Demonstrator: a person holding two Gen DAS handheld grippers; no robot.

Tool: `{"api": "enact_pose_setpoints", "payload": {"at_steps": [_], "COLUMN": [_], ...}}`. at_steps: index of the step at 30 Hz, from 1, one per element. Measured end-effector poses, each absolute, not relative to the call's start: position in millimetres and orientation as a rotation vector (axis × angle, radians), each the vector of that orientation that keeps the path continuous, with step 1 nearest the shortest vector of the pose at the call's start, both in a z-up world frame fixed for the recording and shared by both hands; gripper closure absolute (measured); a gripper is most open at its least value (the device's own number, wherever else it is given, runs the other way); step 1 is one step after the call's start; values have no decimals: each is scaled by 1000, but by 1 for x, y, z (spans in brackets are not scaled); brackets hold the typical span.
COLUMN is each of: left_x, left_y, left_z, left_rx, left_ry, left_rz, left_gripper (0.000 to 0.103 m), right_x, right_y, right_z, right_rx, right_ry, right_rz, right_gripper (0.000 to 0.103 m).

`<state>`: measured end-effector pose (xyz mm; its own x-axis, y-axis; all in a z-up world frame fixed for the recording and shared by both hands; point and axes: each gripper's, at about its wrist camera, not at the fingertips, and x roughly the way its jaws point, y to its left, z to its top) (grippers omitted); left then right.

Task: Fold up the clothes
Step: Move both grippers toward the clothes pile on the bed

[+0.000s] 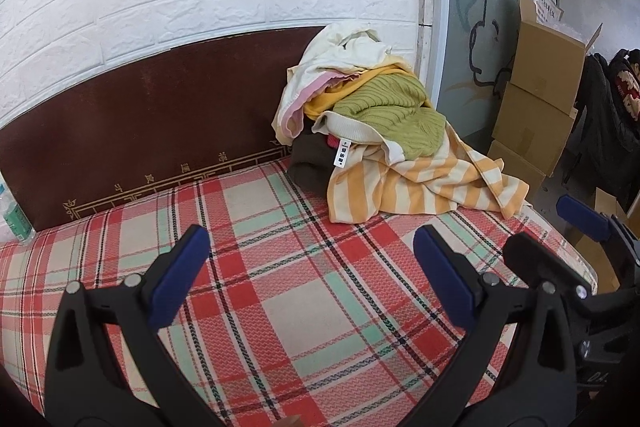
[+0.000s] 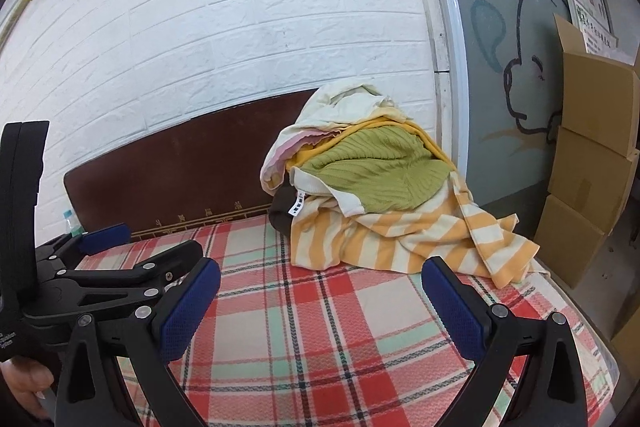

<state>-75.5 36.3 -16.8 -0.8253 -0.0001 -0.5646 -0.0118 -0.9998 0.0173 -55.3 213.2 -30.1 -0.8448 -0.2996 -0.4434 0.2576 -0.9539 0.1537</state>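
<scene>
Plaid bed fills the space under and between both tools, bare of clothes close in. Left tool is spread wide, nothing between its blue pads; right tool stands spread and empty too, just beside the left one. Ahead of both, toward the far right corner of the bed against the headboard, sits the clothes pile, unfolded. Its near, lowest layer is a striped garment, spilling toward the bed's right edge; a green knit lies on it, a cream piece tops the heap, and a white tag hangs at the front.

Risk, as I judge it: the layers overlap, so pinching the striped garment may drag the whole heap, or tip it off the right edge toward the boxes.
</scene>
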Motion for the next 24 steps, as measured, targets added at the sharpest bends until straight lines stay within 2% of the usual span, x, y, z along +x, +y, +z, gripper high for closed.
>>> {"api": "enact_pose_setpoints", "payload": {"at_steps": [24], "left_x": [-108], "left_y": [40], "left_z": [-25], "left_rx": [-939], "left_ry": [27], "left_rz": [3010], "left_gripper": [1], "right_x": [-99], "right_y": [216], "right_z": [-27], "right_rx": [663], "right_ry": [-113], "right_rz": [-2745], "right_gripper": [0]}}
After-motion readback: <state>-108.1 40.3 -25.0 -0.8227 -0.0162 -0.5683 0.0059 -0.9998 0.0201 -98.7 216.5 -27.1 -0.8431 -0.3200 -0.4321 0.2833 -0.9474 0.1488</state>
